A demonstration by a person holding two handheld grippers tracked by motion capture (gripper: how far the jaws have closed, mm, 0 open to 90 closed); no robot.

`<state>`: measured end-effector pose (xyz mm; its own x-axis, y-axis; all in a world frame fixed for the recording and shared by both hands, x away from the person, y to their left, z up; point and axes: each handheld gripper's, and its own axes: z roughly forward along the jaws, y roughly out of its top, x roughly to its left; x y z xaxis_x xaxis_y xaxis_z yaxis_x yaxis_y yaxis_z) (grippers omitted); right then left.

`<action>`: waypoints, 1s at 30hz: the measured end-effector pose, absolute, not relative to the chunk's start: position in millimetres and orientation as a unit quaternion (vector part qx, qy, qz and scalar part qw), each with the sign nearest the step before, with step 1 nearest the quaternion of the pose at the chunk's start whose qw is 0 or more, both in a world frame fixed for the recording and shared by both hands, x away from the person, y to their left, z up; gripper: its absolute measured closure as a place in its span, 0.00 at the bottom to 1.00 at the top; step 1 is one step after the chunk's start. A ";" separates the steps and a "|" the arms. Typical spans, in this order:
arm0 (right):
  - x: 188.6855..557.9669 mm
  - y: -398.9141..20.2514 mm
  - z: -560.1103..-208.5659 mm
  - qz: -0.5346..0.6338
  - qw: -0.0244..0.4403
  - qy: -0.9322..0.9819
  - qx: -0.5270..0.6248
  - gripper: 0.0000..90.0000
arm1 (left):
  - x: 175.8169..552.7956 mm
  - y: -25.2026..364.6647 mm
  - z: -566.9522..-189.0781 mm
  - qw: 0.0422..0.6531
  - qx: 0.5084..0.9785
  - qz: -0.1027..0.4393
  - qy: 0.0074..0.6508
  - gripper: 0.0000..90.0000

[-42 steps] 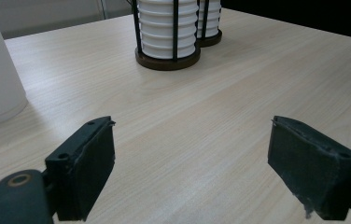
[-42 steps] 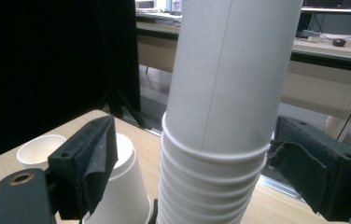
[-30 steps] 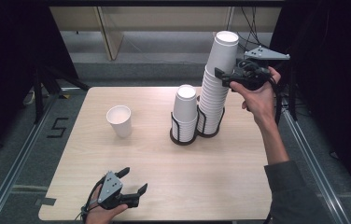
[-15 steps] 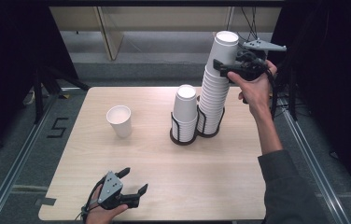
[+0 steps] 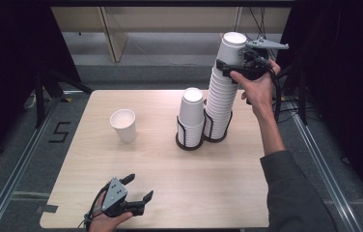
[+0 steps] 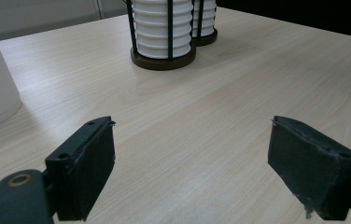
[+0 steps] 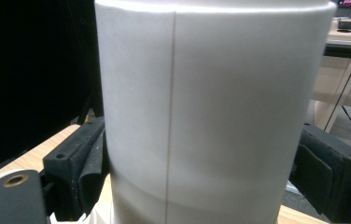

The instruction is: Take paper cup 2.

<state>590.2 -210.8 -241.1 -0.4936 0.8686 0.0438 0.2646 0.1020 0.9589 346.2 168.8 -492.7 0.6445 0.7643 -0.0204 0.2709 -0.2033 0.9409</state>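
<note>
High view: right gripper (image 5: 230, 60) straddles the top cup (image 5: 231, 48) of the tall stack (image 5: 220, 101) at the table (image 5: 218, 183) rear; a skewed pull could topple it.

Left gripper view: left gripper (image 6: 192, 163) open, empty.

Right gripper view: jaws flank the cup, contact unclear; may slip or lift two.

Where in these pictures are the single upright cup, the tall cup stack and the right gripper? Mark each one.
single upright cup (image 5: 123, 126), high view, on its outer wall.
tall cup stack (image 5: 221, 99), high view, on its ribbed middle.
right gripper (image 5: 241, 65), high view, midway between its fingertips.
</note>
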 end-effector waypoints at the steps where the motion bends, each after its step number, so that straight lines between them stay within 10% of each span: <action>1: 590.1 -210.2 -240.8 0.525 0.285 0.686 0.415 0.15 | 346.0 168.5 -492.6 0.525 0.740 0.235 0.350 0.16; 30: 571.2 -213.6 -174.7 0.562 0.329 0.651 0.391 0.18 | 346.6 166.7 -494.3 0.528 0.742 0.229 0.344 0.16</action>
